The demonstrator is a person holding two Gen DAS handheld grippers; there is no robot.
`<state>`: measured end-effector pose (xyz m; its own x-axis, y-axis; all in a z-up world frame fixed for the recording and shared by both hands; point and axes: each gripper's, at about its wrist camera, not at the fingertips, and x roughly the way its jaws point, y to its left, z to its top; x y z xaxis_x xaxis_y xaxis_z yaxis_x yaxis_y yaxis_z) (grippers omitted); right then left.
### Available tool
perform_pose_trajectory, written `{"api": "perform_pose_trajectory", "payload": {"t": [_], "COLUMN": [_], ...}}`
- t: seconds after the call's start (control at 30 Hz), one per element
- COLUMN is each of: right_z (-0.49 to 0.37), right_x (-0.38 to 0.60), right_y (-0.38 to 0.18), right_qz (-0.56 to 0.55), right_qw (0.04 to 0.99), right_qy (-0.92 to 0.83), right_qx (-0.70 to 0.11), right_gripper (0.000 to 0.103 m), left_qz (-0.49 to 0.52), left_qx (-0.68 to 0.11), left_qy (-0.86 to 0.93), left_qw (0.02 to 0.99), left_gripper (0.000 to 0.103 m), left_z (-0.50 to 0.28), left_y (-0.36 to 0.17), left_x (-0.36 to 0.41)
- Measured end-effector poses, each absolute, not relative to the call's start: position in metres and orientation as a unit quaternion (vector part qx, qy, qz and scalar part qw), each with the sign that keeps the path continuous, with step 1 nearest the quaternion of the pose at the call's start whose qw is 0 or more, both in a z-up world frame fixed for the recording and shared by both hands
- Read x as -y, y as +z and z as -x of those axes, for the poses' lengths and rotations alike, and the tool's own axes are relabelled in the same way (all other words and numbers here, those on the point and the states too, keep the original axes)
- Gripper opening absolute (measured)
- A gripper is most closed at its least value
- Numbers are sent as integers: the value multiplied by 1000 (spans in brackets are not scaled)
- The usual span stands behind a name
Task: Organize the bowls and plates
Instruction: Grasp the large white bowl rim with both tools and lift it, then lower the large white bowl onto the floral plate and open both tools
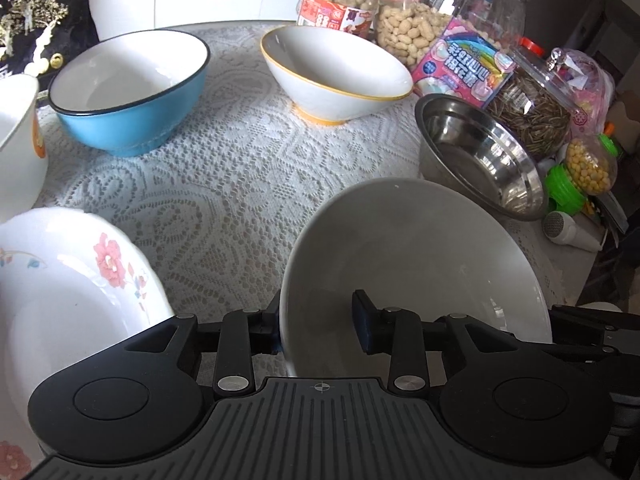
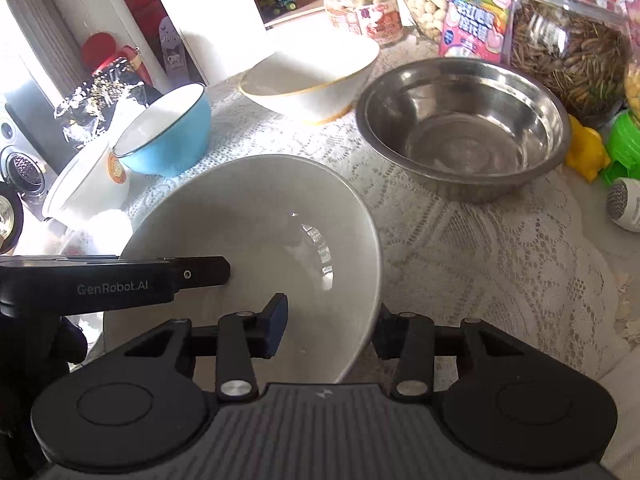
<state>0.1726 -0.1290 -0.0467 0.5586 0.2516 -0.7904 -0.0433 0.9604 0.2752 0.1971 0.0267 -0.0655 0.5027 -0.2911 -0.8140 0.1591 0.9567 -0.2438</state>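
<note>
Plain grey-white ceramic bowl sits near the front of the lace-covered table, empty, and both grippers straddle its rim on opposite sides. Left gripper: one finger outside the wall, the other finger inside the bowl; the outer pad lies against the wall, but a gap shows between the inner pad and the ceramic, so jaws partly open, not clamped. Right gripper: blue-padded finger inside the bowl, the other finger outside the wall at the rim; jaws narrowed about the wall, though whether both pads press cannot be told. In the right wrist view the left gripper's black finger reaches over the far rim of the same bowl. Other containers, all empty as far as visible: blue bowl with white interior and dark rim at back left; white bowl with yellow rim and yellow foot at back centre, tilted; stainless steel bowl to the right, just beside the grey-white bowl. White dish with pink flower print at the left edge, a white cup with an orange mark behind it. Along the back right: glass jar of peanuts with a red label, large clear jar of peanuts, a pink printed packet leaning on it, a clear jar of dark striped seeds, and a small green-capped bottle of yellow kernels.
</note>
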Motion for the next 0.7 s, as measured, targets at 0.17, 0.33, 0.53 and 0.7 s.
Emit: {"api": "perform_pose_trajectory", "payload": {"t": [0.17, 0.33, 0.53, 0.7], "right_z": [-177, -190, -195, -208], "right_x": [86, 23, -52, -63], "right_y": [-22, -17, -33, -47], "right_qz": [-77, -45, 15, 7], "right_qw": [886, 870, 845, 827], "right_qy": [140, 222, 286, 290], "right_qx": [-435, -437, -452, -481], "right_gripper": [43, 43, 43, 43], "left_qz": [105, 122, 148, 162], "left_qx": [-448, -429, -443, -444], "left_qy": [-89, -16, 76, 81], "left_qw": [883, 895, 881, 878], "left_gripper": [36, 36, 39, 31], "left_z": [-174, -139, -121, -117], "left_y": [-40, -27, -43, -52], "left_x": [-73, -133, -188, -208]}}
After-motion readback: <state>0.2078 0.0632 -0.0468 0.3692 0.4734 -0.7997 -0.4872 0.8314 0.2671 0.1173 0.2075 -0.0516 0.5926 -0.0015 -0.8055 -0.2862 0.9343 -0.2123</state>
